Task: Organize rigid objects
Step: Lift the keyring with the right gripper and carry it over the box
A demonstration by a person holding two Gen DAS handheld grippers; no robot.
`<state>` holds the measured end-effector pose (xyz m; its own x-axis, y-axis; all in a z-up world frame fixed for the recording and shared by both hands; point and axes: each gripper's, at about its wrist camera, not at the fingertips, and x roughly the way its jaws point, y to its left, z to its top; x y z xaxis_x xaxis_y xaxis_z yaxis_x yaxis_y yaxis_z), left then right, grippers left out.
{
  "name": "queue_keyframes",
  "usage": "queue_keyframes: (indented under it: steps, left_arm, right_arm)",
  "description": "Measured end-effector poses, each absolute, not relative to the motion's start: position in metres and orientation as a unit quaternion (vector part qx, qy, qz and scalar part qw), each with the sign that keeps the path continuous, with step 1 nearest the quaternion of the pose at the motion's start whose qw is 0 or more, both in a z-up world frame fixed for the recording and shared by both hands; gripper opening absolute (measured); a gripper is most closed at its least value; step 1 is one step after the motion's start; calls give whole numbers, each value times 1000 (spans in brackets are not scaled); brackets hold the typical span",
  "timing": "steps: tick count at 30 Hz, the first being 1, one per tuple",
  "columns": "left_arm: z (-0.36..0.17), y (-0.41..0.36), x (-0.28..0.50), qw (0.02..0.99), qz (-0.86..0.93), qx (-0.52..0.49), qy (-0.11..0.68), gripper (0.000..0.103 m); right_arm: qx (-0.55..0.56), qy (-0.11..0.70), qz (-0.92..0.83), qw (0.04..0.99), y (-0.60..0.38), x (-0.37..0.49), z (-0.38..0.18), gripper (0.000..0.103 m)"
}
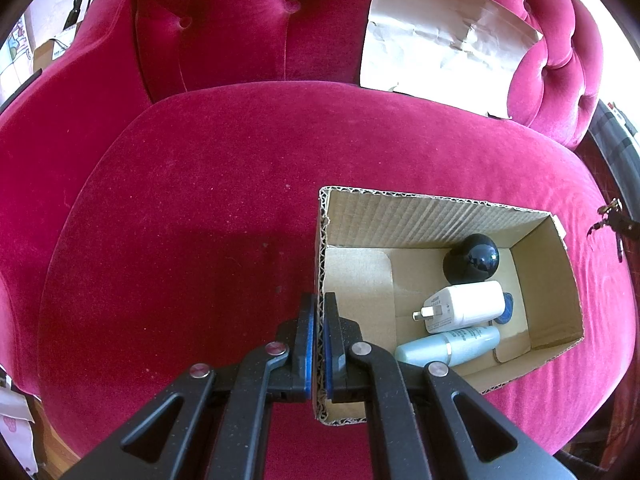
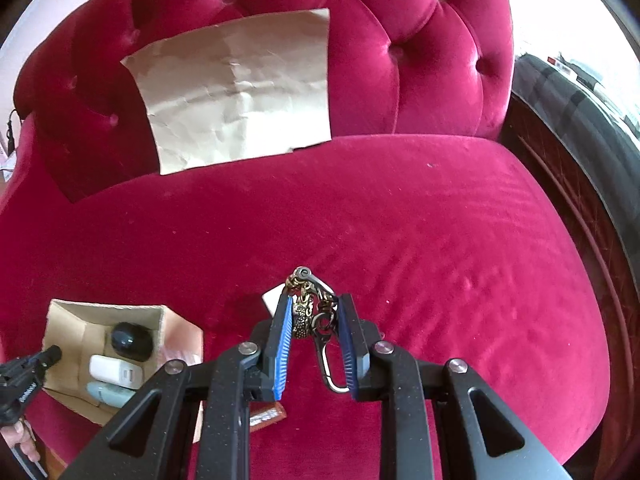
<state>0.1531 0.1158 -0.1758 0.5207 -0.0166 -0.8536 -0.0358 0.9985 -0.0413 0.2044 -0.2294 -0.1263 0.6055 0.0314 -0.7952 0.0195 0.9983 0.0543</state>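
A cardboard box (image 1: 552,280) sits on the red velvet chair seat (image 1: 200,200). In it lie a black ball-shaped object (image 1: 472,259), a white plug charger (image 1: 466,306) and a pale blue bottle (image 1: 448,346). My left gripper (image 1: 319,308) is shut on the box's left wall. My right gripper (image 2: 314,308) is shut on a bronze keychain (image 2: 304,312) with a carabiner (image 2: 328,364), held over the seat (image 2: 400,220) to the right of the box (image 2: 64,320). The keychain also shows in the left wrist view (image 1: 610,216).
A crumpled sheet of brown paper (image 1: 440,40) leans against the tufted chair back (image 2: 240,88). A small reddish-brown item (image 2: 268,416) lies under my right gripper. A dark wooden frame (image 2: 580,200) edges the seat on the right.
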Motion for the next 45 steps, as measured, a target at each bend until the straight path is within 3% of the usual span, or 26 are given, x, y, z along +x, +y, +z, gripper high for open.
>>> queue_keyframes:
  steps: [20, 45]
  left_arm:
    - [-176, 116, 153, 872, 6, -27, 490, 3]
    - [-176, 115, 154, 872, 6, -26, 489, 3]
  right_arm:
    - [8, 414, 101, 904, -154, 190, -87, 22]
    - [-24, 451, 181, 874, -77, 173, -126, 23]
